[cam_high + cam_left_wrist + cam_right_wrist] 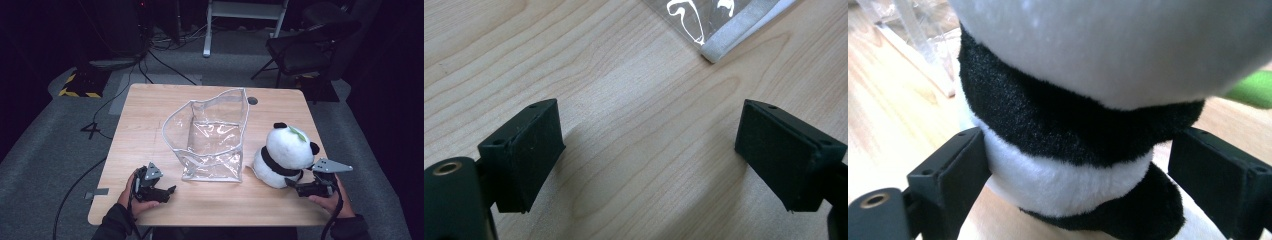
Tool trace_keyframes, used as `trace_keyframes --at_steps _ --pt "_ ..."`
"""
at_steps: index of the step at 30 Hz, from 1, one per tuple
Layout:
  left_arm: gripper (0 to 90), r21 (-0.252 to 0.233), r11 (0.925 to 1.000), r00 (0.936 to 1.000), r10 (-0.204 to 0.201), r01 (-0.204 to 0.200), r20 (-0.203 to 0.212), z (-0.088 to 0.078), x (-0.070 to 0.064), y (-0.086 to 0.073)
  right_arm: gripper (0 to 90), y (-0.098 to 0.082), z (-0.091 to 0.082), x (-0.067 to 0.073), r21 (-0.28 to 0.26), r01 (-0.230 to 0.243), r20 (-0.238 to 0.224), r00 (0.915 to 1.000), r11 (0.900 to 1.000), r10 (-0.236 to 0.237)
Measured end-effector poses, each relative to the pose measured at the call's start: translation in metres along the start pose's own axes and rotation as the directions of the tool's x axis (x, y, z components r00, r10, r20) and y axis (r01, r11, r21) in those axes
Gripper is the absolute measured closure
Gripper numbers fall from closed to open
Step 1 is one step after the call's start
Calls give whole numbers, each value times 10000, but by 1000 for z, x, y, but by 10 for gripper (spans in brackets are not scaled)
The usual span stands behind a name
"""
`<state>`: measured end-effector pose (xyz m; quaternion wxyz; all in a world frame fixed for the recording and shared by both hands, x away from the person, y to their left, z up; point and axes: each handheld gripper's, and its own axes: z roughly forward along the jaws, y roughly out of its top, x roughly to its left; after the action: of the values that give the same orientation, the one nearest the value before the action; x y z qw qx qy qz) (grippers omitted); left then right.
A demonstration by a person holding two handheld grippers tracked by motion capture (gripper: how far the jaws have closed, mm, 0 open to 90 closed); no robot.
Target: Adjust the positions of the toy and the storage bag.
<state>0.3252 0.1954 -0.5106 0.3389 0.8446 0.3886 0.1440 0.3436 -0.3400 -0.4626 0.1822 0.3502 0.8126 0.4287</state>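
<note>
Plush panda [285, 155] | seated near table's [150, 100] right edge, not yet bagged | straddled by right gripper's [299, 186] parted jaws, ungripped | left gripper [167, 192] held open, empty | clear bag [212, 137] stood open mid-table

Seen from the right gripper view, the right gripper [1075, 170] has its two black jaws spread around the plush panda [1073, 130], the left pad meeting its white fur, on the wooden table [883, 125] near a clear plastic bag [913, 35].

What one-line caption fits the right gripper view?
Right gripper with jaws spread around the plush panda, its body between the pads, clear bag behind on the wooden table.
</note>
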Motion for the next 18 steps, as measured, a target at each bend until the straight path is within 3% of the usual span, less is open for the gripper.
trace_keyframes --at_steps 11,16,18 --pt "120 -2 10000 10000 -6 6 2 0 0 0 106 10 20 -4 28 -73 -45 10000 10000 73" --pt "120 -2 10000 10000 -3 3 0 0 0 0 155 10 12 -5 -14 -45 -90 9999 10000 45" --pt "121 -3 10000 10000 -1 1 -3 0 0 0 157 12 -3 -7 -392 -68 124 9999 9992 73"
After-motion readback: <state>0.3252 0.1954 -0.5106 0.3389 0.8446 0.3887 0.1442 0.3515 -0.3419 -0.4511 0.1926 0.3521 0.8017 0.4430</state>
